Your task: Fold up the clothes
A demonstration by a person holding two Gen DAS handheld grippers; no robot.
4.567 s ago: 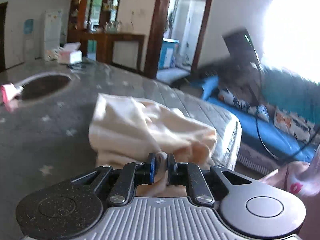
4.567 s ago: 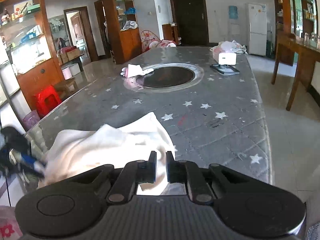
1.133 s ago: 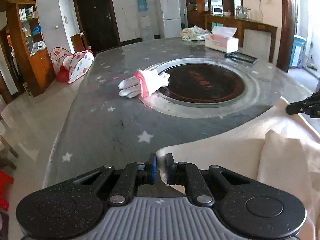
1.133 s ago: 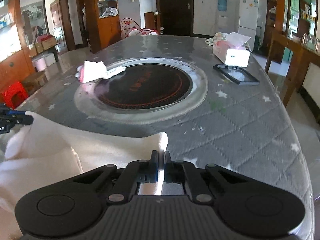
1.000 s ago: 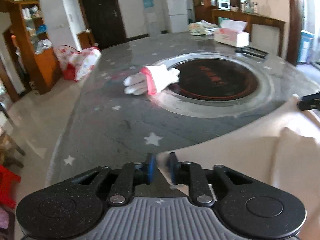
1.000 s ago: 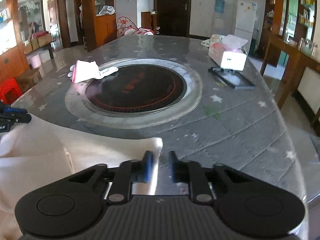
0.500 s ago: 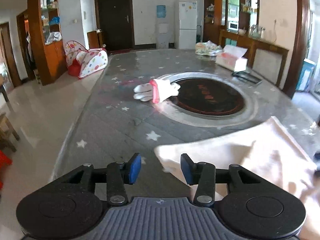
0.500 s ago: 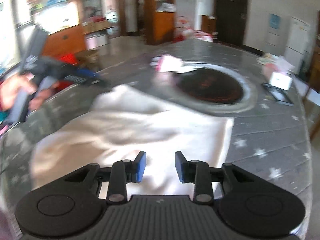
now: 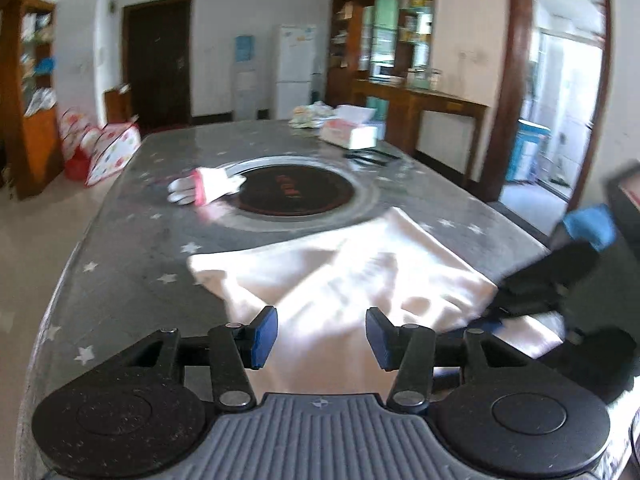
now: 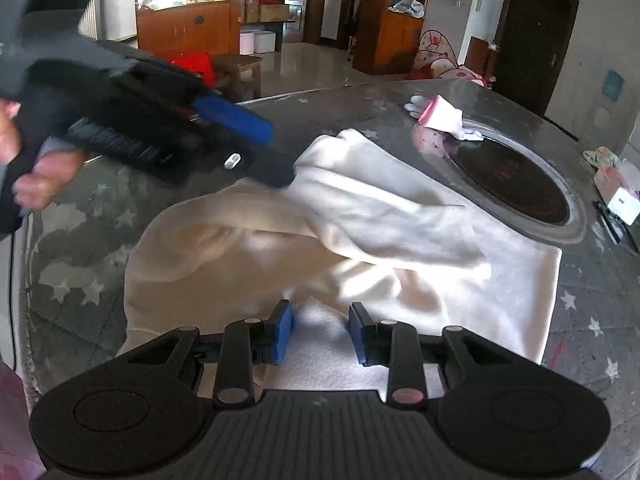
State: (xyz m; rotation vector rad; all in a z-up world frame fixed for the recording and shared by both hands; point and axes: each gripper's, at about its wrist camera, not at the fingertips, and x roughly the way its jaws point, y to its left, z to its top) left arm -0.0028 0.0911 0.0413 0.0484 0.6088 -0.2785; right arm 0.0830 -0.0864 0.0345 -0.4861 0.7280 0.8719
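My left gripper [image 9: 322,332] is spread wide with nothing between its blue pads, hovering above the near edge of the cream garment [image 9: 340,276]. My right gripper [image 10: 320,330] is spread as well, empty, low over the same cloth. So neither tool holds anything at this moment.

The garment lies on the star-patterned tabletop [image 9: 132,256], on the near side of the round dark inset [image 9: 294,190], its far edge close beside the inset's metal ring. It is partly folded: in the right wrist view, a sleeve-like flap [image 10: 384,208] lies across the body, with loose rumples beneath it. A white and pink glove [image 9: 202,188] sits at the inset's left rim, apart from the garment.

I judge that I am between folds, with both tools let go and picking the next hold. The next move calls for pinching two points on one edge of the garment, one per gripper, catching every layer there, then lifting and carrying that edge across evenly so the flap does not slide out and the rumples flatten.
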